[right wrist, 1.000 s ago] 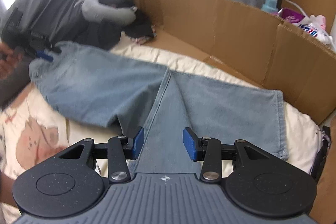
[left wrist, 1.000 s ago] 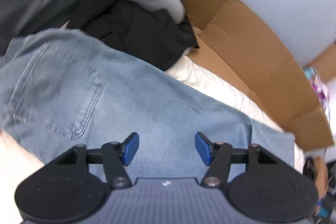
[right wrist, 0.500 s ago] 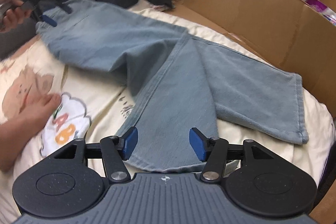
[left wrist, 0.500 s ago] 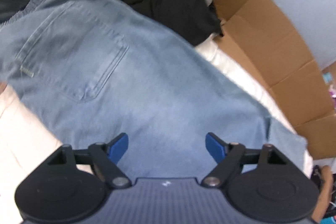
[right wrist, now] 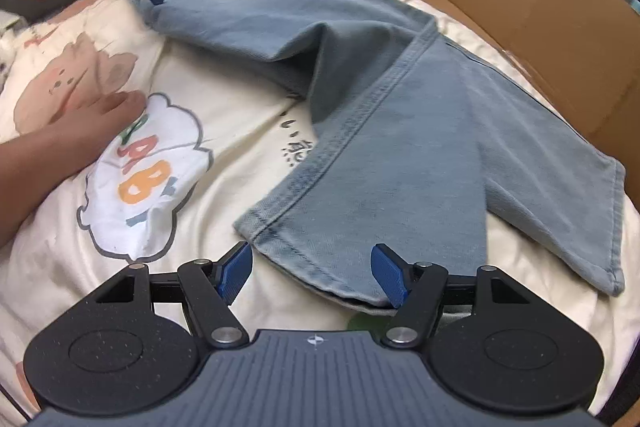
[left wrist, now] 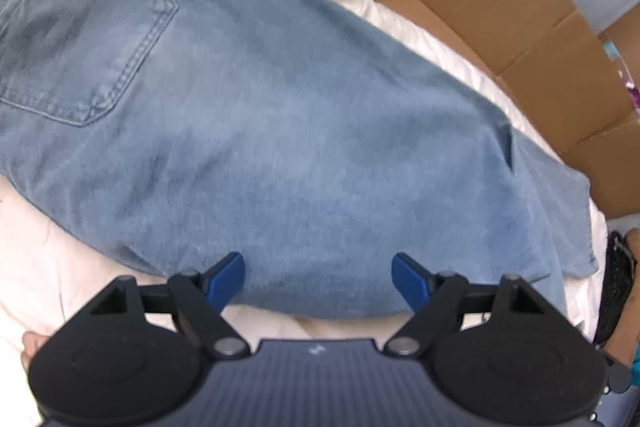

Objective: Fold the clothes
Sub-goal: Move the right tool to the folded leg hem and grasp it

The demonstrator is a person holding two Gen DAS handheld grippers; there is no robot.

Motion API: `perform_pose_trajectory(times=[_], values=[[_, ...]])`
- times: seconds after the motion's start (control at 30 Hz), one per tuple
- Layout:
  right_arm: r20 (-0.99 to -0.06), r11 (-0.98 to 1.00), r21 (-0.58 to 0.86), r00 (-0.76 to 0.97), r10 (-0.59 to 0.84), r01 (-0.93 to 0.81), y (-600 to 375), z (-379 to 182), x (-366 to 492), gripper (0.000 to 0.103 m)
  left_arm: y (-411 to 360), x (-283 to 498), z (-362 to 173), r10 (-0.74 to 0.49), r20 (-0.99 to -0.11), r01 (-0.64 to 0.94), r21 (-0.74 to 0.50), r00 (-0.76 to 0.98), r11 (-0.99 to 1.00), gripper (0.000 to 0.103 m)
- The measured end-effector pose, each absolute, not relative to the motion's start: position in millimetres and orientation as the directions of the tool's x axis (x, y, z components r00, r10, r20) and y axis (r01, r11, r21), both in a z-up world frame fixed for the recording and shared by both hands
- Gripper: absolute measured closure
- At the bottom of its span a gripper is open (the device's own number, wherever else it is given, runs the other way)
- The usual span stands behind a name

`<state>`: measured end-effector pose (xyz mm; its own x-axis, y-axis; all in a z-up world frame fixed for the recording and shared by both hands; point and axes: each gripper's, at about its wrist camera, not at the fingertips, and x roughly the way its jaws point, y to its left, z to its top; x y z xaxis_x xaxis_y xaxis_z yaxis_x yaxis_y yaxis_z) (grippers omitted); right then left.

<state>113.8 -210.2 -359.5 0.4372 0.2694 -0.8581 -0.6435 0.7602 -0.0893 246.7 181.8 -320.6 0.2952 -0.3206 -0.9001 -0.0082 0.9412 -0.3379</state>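
one pair of jeans [right wrist: 360,75] lies spread on a cream bedsheet [right wrist: 240,155], seat and back pocket [left wrist: 76,39] toward the far end, both legs splayed in a v toward the right wrist cam. right gripper [right wrist: 316,273] is low over the nearer leg's hem, blue pads apart w/ the hem corner between them, not pinched yet; its jaws have just been opening. left gripper [left wrist: 318,281] sits at the hip-side edge, pads wide apart, nothing clamped.

risks: denim is thick, seams stiff (double stitching along the leg), so a shallow bite could grab only the top layer and the leg would peel open on lifting. pads might also catch the soft sheet underneath and drag it along. legs aren't aligned, so folding now would prob leave a skewed stack.

cloth is washed light blue, matte, heavy drape. sheet is wrinkly w/ cartoon prints. a bare hand [right wrist: 92,115] rests on it. cardboard [right wrist: 540,27] walls the far side, rigid, creased.
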Motion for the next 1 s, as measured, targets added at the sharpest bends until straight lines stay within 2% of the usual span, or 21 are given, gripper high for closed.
perform_pose_trajectory(times=[0.17, 0.27, 0.73, 0.77, 0.8, 0.87, 1.0], values=[[-0.87, 0.701, -0.193, 0.45, 0.201, -0.687, -197, -372, 108, 0.035, 177, 241, -324, -0.333, -0.902, -0.013, -0.349, 0.276, 0.937, 0.019], [-0.883, 0.695, -0.215, 0.44, 0.161, -0.686, -197, -379, 109, 0.048, 174, 238, -328, -0.336, -0.907, -0.009, -0.349, 0.256, 0.937, 0.018], [-0.826, 0.58, -0.412, 0.556, 0.088, -0.703, -196, -393, 94, 0.048, 171, 229, -342, -0.321, -0.921, -0.034, -0.337, 0.222, 0.941, 0.018], [-0.822, 0.58, -0.418, 0.563, 0.085, -0.699, -196, -393, 93, 0.05, 171, 230, -343, -0.322, -0.921, -0.036, -0.338, 0.221, 0.941, 0.018], [-0.818, 0.581, -0.425, 0.569, 0.082, -0.694, -197, -392, 93, 0.062, 171, 230, -344, -0.322, -0.921, -0.039, -0.338, 0.22, 0.94, 0.018], [-0.813, 0.585, -0.43, 0.576, 0.079, -0.687, -198, -390, 92, 0.077, 171, 229, -344, -0.319, -0.922, -0.043, -0.336, 0.22, 0.941, 0.018], [-0.798, 0.62, -0.419, 0.595, 0.097, -0.663, -203, -377, 93, 0.086, 171, 228, -345, -0.318, -0.922, -0.043, -0.335, 0.219, 0.941, 0.018]])
